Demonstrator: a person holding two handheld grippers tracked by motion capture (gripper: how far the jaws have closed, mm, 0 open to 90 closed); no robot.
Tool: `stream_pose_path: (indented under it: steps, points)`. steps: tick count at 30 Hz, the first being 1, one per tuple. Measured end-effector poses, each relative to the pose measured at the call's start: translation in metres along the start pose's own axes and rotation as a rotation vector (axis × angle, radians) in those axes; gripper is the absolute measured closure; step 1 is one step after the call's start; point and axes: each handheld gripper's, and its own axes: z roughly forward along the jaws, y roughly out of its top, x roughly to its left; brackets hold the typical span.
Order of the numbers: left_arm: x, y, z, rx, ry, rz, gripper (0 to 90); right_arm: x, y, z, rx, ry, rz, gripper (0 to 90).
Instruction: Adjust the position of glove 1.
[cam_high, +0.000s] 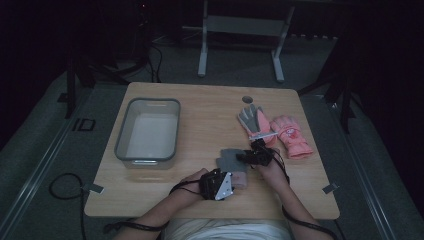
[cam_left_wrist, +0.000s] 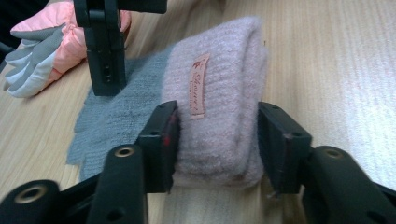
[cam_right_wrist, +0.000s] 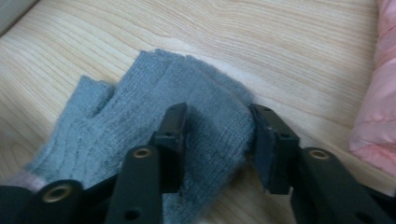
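A grey knit glove (cam_high: 230, 158) with a pale pink cuff (cam_left_wrist: 219, 116) lies flat at the table's front middle. My left gripper (cam_left_wrist: 217, 140) comes in low from the cuff end. Its two jaws press on either side of the folded cuff, which bears a small pink label. My right gripper (cam_right_wrist: 217, 135) reaches down onto the finger end of the grey glove (cam_right_wrist: 140, 102). One of its jaws stands on the knit and the other at its edge, with the fabric bunched between them. In the left gripper view the right gripper's jaw (cam_left_wrist: 105, 46) stands on the grey knit behind the cuff.
A pair of pink and grey ski gloves (cam_high: 280, 131) lies at the right of the wooden table (cam_high: 210, 110), close behind my right hand. A grey plastic bin (cam_high: 122, 132) stands at the left. A round hole (cam_high: 247, 99) is near the far edge.
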Motion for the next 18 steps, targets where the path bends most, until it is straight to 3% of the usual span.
stream_pose_path:
  steps: [3, 6, 8, 12, 18]
  points:
    - [0.009, 0.004, -0.003, 0.009, -0.039, -0.071, 65.9, 0.003, 0.002, -0.002, 0.006, 0.001, -0.003, 75.2]
    - [0.02, 0.005, -0.005, 0.01, -0.093, -0.131, 68.5, 0.004, 0.005, -0.003, 0.003, 0.016, -0.01, 77.4]
    - [0.026, 0.006, -0.008, 0.015, -0.112, -0.145, 68.9, 0.004, 0.007, -0.004, 0.004, 0.034, -0.004, 78.0]
    - [0.036, 0.007, -0.017, 0.013, -0.105, -0.159, 69.3, 0.005, 0.014, -0.01, -0.023, 0.069, 0.006, 78.4]
    - [0.051, 0.014, -0.031, 0.03, -0.082, -0.136, 69.4, 0.012, 0.031, -0.023, -0.068, 0.097, -0.013, 78.4]
